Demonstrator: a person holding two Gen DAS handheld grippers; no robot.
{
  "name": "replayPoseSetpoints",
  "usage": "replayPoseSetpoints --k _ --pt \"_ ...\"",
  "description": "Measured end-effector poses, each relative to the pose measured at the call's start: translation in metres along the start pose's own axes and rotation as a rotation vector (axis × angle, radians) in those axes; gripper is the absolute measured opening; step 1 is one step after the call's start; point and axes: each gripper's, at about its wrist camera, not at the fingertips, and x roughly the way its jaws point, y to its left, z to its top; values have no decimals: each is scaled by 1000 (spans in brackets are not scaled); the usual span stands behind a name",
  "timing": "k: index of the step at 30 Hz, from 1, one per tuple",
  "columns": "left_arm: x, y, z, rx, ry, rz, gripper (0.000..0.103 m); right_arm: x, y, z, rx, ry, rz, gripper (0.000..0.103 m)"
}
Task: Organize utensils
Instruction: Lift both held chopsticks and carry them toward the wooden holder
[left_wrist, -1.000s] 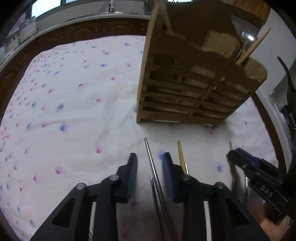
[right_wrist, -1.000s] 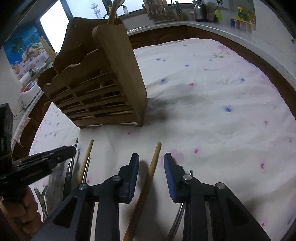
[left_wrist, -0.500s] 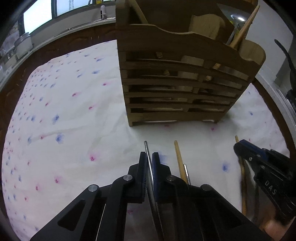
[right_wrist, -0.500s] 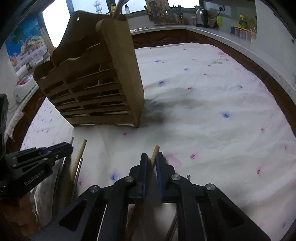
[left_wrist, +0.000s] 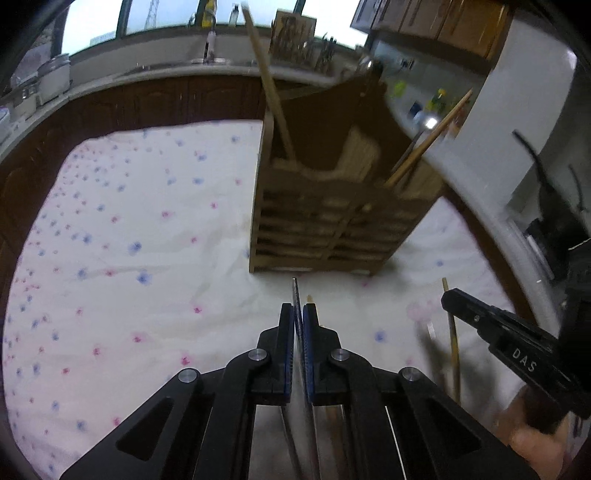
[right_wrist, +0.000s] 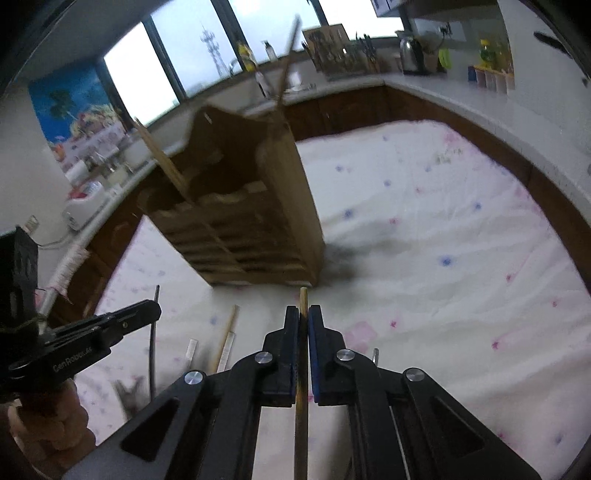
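Left wrist view, left claw (left_wrist: 298, 317): jaws nearly shut on a thin metal rod (left_wrist: 294, 291); its tip sticks out just ahead of the pads, and what kind of utensil it is cannot be told.
Left wrist view, holder: the wooden utensil holder (left_wrist: 332, 229) stands ahead of the claw and slightly to its right on the flowered cloth (left_wrist: 129, 240) over the tabletop.
Left wrist view, already sorted: a long wooden handle (left_wrist: 269, 92) rises from the holder's left side, wooden chopsticks (left_wrist: 428, 140) and a metal piece lean out of its right side.
Left wrist view, still loose: a wooden stick (left_wrist: 312, 300) lies just right of the claw's tip; farther right, a thin wooden stick (left_wrist: 452, 332) sits by the right claw (left_wrist: 448, 297).
Right wrist view, right claw (right_wrist: 303, 317): jaws closed on a wooden chopstick (right_wrist: 303, 299), which runs back between the pads and under the frame.
Right wrist view, holder: ahead and to the left of the claw, near but not touching the chopstick's tip.
Right wrist view, still loose: left of the claw, a pale stick (right_wrist: 227, 332) and a blurred metal tool (right_wrist: 129, 395) lie on the cloth; a metal end (right_wrist: 375, 354) shows just right of it.
Progress: judged partway. A few pieces stand in the holder, two are in hand and not yet placed, several remain on the cloth.
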Motion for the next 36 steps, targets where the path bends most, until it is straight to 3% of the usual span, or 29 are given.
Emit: replayPoseSetpoints --k 10,17,36 --pt "-103 9 -27 -8 -131 -59 2 -71 24 9 -40 -137 64 5" --pt "-151 12 -46 -11 -179 -77 2 -98 29 11 -50 -192 73 5" --pt "-198 5 -57 8 -277 -106 2 -130 34 21 -53 -287 93 5"
